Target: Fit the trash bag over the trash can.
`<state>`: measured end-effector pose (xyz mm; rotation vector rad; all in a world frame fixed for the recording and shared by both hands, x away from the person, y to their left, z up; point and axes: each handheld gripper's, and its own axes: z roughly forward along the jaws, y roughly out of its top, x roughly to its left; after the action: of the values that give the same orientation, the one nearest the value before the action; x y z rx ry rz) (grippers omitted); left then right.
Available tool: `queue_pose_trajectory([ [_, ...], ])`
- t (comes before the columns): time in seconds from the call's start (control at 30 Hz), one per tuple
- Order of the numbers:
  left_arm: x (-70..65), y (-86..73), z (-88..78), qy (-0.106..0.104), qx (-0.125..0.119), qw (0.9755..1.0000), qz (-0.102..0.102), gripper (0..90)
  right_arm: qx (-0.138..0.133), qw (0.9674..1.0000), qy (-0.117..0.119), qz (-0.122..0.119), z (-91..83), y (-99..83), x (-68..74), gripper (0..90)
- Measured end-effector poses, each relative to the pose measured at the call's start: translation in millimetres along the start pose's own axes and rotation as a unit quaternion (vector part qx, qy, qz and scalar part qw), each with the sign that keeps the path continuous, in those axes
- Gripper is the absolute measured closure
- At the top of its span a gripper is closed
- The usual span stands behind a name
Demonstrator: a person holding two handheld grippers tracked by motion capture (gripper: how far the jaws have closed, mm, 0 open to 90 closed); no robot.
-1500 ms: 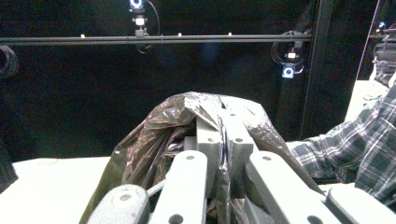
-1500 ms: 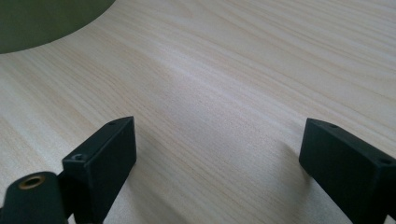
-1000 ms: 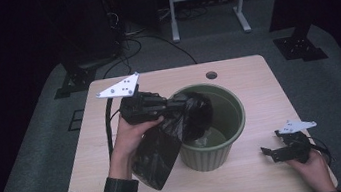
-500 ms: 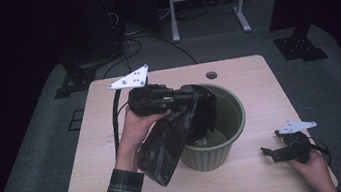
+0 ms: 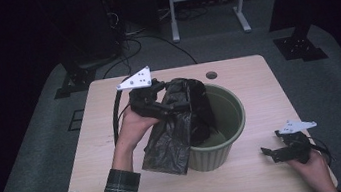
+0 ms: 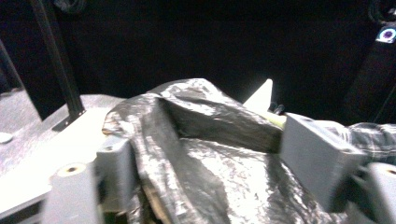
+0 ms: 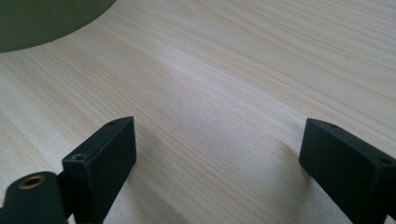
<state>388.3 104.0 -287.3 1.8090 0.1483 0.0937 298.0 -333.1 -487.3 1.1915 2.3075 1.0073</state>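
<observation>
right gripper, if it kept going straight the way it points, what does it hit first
Most likely the bare table: the right gripper is open and tilted down at the wood. The green bin sits off to one side.

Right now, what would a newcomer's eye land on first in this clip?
First the black bin bag, draped over the near-left rim of the green bin at mid-table and hanging down its outside. The left gripper sits at that rim; its jaws have just been opening, with the bag's crinkled film between them. The right gripper rests open on the wooden table at the near right, holding nothing.
</observation>
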Motion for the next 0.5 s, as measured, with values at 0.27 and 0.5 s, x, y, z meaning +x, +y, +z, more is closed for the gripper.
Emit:
queue_pose_trajectory([
  [0.27,-5.1,-10.4,-1.0,0.003,-0.002,1.0,-0.008,8.1,0.004,0.9999,-0.004,-0.011,-3.8,1.2,2.3,9.7],
  [0.5,-4.5,-12.2,-0.5,-0.01,-0.011,0.9996,-0.023,0.0,-0.048,0.9987,0.015,-0.004,-31.2,23.8,7.1,9.5],
])
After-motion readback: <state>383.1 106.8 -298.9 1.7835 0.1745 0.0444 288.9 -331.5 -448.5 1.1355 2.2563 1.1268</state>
